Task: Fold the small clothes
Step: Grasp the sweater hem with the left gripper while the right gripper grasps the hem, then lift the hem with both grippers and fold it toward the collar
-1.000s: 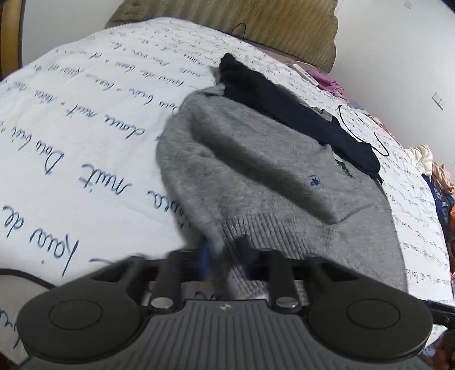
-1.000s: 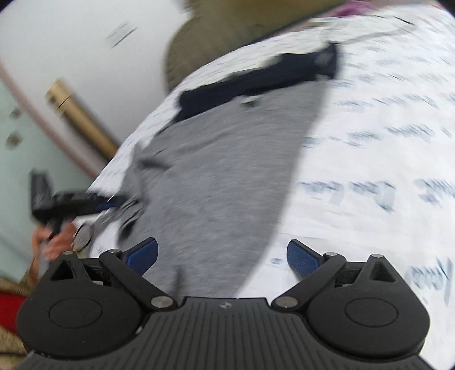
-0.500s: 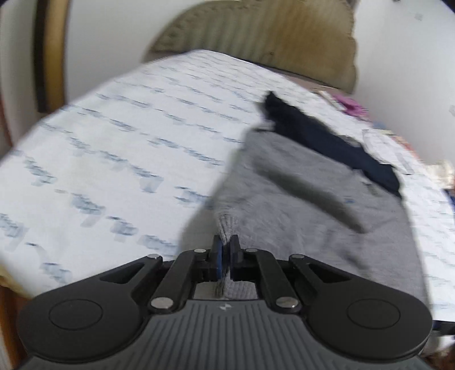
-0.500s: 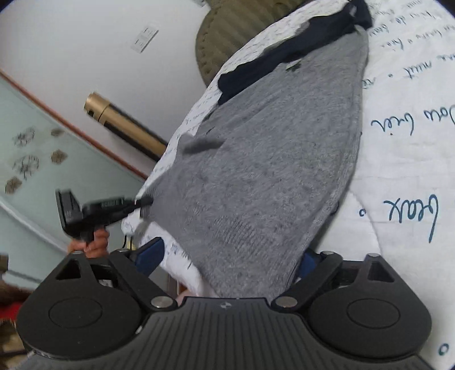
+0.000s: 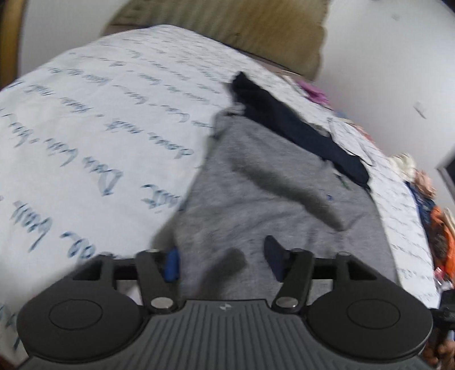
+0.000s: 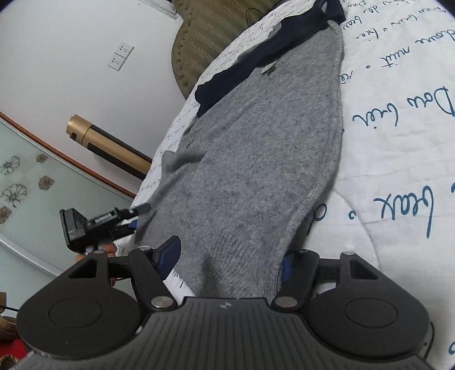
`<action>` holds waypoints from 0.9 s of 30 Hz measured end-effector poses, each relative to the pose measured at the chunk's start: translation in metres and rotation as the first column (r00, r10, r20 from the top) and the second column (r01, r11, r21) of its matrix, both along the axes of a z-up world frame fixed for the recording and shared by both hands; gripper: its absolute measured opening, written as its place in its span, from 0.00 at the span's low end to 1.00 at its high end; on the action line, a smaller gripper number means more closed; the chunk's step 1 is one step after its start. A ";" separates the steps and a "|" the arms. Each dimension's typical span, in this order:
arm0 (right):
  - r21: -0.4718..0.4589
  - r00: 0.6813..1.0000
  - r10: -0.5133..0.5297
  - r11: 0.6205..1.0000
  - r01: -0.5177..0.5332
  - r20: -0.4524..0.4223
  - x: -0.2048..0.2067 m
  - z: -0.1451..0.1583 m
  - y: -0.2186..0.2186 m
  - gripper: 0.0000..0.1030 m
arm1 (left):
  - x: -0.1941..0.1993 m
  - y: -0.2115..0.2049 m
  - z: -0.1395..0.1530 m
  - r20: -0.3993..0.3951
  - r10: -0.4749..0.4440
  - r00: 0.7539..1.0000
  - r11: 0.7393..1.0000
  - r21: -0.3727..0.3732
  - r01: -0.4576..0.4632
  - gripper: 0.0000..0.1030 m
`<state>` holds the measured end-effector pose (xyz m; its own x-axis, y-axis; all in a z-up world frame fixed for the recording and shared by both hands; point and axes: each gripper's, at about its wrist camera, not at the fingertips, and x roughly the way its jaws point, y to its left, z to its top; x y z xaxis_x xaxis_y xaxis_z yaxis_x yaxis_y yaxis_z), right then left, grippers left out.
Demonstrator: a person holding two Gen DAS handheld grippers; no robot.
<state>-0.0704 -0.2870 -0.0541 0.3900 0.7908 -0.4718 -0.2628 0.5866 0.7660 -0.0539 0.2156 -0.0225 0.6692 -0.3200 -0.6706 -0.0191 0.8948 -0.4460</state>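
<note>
A grey knit sweater [image 5: 270,205] with a dark navy top part [image 5: 293,128] lies spread on the white bedsheet [image 5: 85,142] with blue writing. My left gripper [image 5: 224,260] is open, its blue-padded fingers on either side of the sweater's near hem. In the right wrist view the same sweater [image 6: 256,159] stretches away from me, and my right gripper [image 6: 230,256] is open with the ribbed hem lying between its fingers. The left gripper [image 6: 113,222] shows there at the sweater's left corner.
A padded olive headboard [image 5: 256,25] stands at the far end of the bed. Loose clothes [image 5: 435,216] are piled at the bed's right side. A gold and black tube [image 6: 105,142] and a wall with sockets [image 6: 121,55] are left of the bed.
My left gripper was shut on the sweater's hem half a second ago and has opened, letting it go. My right gripper stays open and has moved closer over the hem.
</note>
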 end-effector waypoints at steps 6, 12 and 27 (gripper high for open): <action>0.005 0.999 0.024 1.000 -0.024 0.022 0.010 0.000 0.031 0.70 | 0.001 -0.055 0.000 0.029 -0.225 0.974 0.973 0.063 0.223 0.60; 0.000 0.997 0.047 0.999 -0.047 0.054 0.029 -0.001 0.068 0.64 | 0.003 -0.106 -0.001 0.043 -0.335 0.941 0.929 0.179 0.323 0.58; -0.144 0.987 0.115 0.985 -0.098 0.110 0.012 0.026 0.050 0.13 | -0.017 -0.104 0.016 -0.053 -0.330 0.942 0.943 0.022 0.332 0.05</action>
